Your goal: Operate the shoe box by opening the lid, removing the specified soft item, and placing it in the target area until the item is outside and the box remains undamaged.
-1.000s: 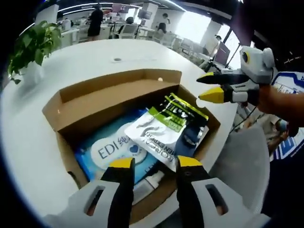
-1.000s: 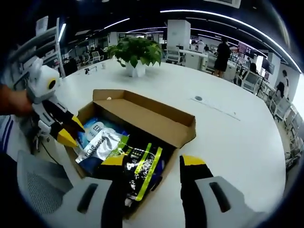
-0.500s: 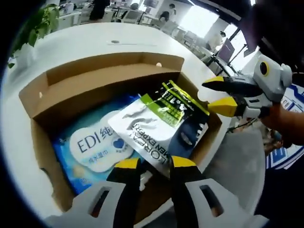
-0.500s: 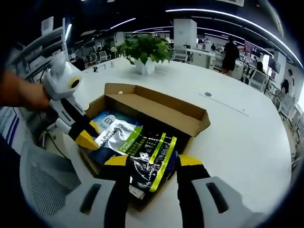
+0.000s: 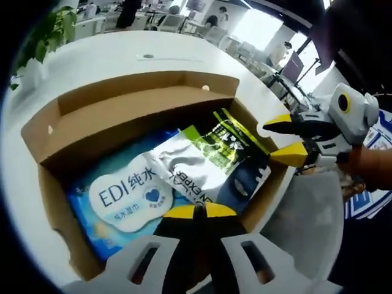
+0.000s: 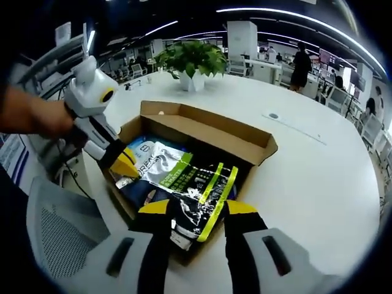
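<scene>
Left hand-held gripper (image 5: 195, 212) clamped on silver pouch (image 5: 193, 165), frame bottom centre. Right hand-held gripper (image 6: 196, 207) apart over shoe box (image 6: 245, 142). Risk: pouch slips, snags box wall.

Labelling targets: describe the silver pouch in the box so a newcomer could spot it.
On the white table sits an open cardboard box. The silver pouch lies across its middle, overlapping the blue wipes pack. It alone is silver with a green band; the neighbouring pack is black with yellow stripes.
</scene>
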Available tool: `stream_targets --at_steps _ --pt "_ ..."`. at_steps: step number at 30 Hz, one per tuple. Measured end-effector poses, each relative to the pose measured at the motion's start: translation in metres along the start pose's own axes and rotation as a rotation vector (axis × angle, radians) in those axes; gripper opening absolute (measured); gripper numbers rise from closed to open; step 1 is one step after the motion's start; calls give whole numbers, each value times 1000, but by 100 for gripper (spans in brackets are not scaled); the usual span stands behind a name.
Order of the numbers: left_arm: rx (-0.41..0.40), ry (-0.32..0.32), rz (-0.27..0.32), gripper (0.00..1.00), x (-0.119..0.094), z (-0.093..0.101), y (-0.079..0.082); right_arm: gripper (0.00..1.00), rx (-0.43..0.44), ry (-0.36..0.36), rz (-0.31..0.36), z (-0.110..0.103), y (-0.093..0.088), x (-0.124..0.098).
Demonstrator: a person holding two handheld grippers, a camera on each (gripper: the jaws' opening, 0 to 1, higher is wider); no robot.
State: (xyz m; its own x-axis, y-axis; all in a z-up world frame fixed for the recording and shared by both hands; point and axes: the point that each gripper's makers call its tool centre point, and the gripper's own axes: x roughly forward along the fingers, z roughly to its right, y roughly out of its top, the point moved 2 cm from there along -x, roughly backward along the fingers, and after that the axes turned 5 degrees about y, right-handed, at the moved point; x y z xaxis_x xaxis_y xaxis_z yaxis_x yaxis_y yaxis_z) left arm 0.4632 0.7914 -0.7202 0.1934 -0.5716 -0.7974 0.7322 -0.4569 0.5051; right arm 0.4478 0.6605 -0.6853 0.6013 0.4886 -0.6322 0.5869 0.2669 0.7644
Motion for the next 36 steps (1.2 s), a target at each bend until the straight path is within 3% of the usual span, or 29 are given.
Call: stream_targets --at_steps 11,21,26,31,35,36 --pt "-43 31 28 0 -12 -21 -3 28 -16 6 -43 -6 1 9" --pt "-65 46 33 0 -20 -38 -13 18 -15 58 -168 -16 -5 33" --pt "-66 44 37 0 -19 -39 -13 15 62 63 -226 -13 -10 42" --pt "-54 44 42 0 -19 -40 -12 10 121 80 -237 -12 -12 45" --pt "-53 47 40 0 -18 -42 -11 8 248 125 -222 -14 -12 47" --pt "-50 45 41 0 -18 -42 -10 7 243 125 -223 -12 -12 47"
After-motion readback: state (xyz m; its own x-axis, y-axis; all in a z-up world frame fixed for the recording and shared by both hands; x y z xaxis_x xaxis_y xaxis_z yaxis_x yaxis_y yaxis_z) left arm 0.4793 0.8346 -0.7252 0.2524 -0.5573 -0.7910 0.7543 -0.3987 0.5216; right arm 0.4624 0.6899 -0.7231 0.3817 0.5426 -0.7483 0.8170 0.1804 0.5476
